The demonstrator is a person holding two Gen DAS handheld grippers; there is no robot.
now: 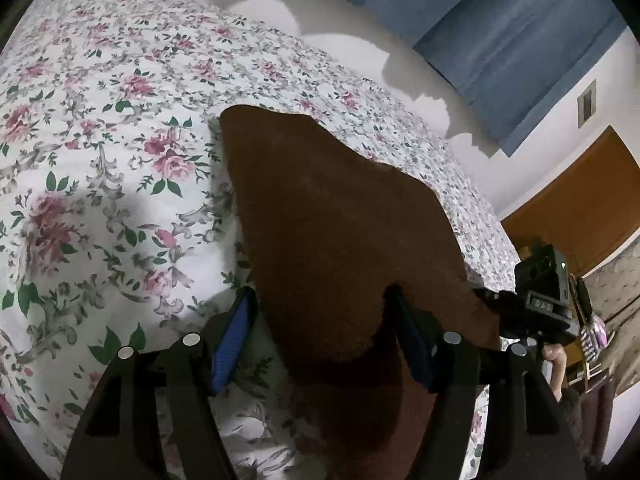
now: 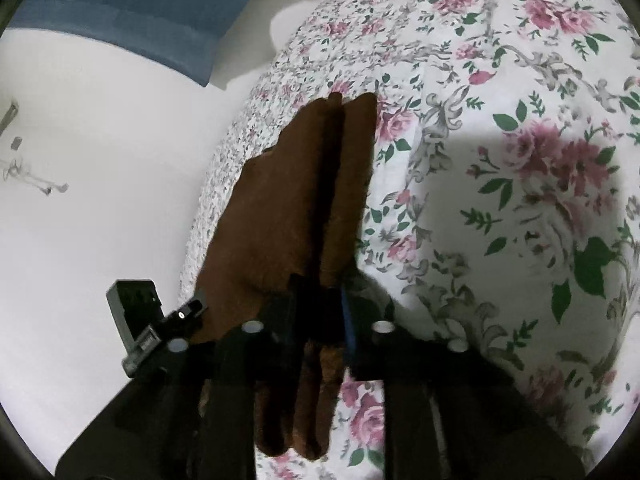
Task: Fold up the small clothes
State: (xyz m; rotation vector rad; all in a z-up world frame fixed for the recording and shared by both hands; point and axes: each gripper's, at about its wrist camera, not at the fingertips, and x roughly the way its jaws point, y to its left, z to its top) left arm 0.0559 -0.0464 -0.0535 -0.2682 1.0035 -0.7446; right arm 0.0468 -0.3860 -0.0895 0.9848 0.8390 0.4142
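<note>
A brown fuzzy garment [image 1: 340, 232] is held up above the floral bedspread [image 1: 100, 140]. In the left wrist view my left gripper [image 1: 324, 300] stands wide open, and the cloth hangs between its blue-padded fingers [image 1: 236, 328] without being pinched. The right gripper's body [image 1: 540, 292] shows at the cloth's right edge. In the right wrist view my right gripper [image 2: 320, 296] is shut on the brown garment [image 2: 288, 200], which is doubled into folds running away from the camera. The left gripper's camera block [image 2: 136, 320] shows at lower left.
The bed with the floral cover [image 2: 500, 160] fills most of both views. A white wall [image 2: 100, 140], blue curtain [image 1: 500, 32] and wooden furniture [image 1: 580, 208] lie beyond the bed's far edge.
</note>
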